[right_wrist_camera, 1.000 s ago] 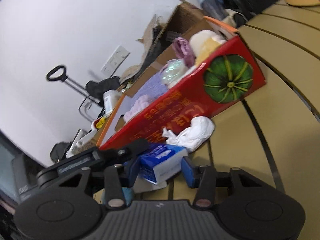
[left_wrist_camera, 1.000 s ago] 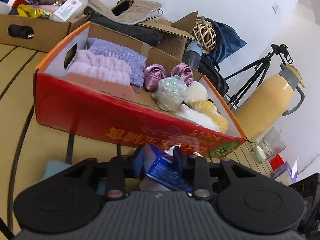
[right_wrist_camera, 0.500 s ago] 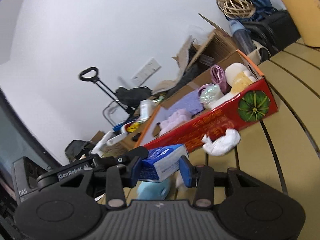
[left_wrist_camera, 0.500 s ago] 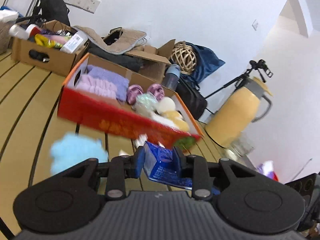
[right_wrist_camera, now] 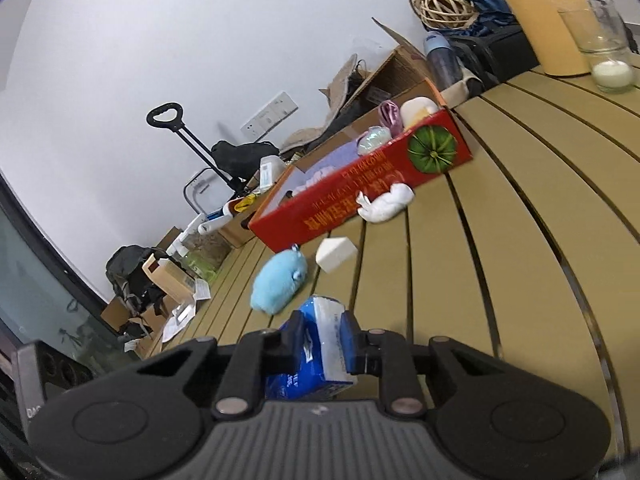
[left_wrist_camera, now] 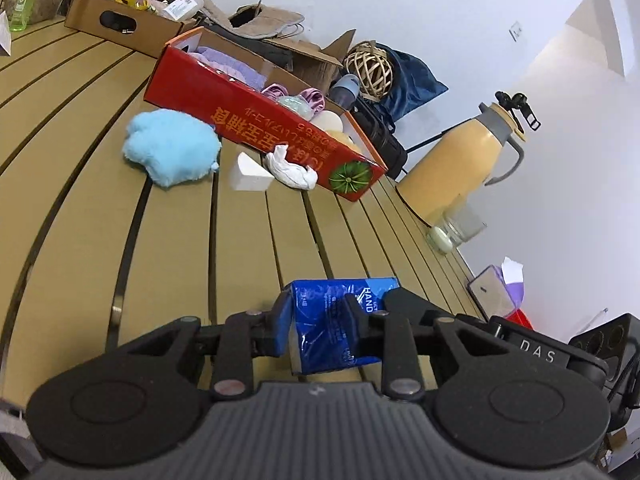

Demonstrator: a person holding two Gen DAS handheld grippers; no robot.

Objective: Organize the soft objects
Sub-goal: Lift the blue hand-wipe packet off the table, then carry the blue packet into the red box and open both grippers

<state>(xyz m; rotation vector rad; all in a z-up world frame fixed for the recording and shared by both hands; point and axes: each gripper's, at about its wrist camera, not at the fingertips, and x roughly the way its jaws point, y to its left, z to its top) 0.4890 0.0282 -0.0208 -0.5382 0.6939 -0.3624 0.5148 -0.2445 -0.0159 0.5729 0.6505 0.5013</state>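
Observation:
Both grippers grip one blue tissue pack. My left gripper [left_wrist_camera: 320, 326] is shut on the blue tissue pack [left_wrist_camera: 334, 322], and my right gripper [right_wrist_camera: 320, 342] is shut on its other end [right_wrist_camera: 316, 354]. It is low over the slatted wooden table [left_wrist_camera: 172, 264]. Far ahead stands the red cardboard box [left_wrist_camera: 256, 120] holding purple cloths and other soft items; it also shows in the right wrist view [right_wrist_camera: 360, 196]. In front of it lie a light blue plush [left_wrist_camera: 172, 148], a white wedge sponge [left_wrist_camera: 250, 172] and a crumpled white cloth [left_wrist_camera: 290, 170].
A yellow thermos jug [left_wrist_camera: 460, 164] and a glass jar [left_wrist_camera: 456, 228] stand at the right. A brown cardboard box [left_wrist_camera: 120, 20], a wicker ball [left_wrist_camera: 370, 68] and bags sit behind the red box. A purple tissue box [left_wrist_camera: 500, 288] is near the right edge.
Both grippers have pulled back from the red box with the tissue pack and come down close to the table. The plush, sponge and cloth stayed by the box.

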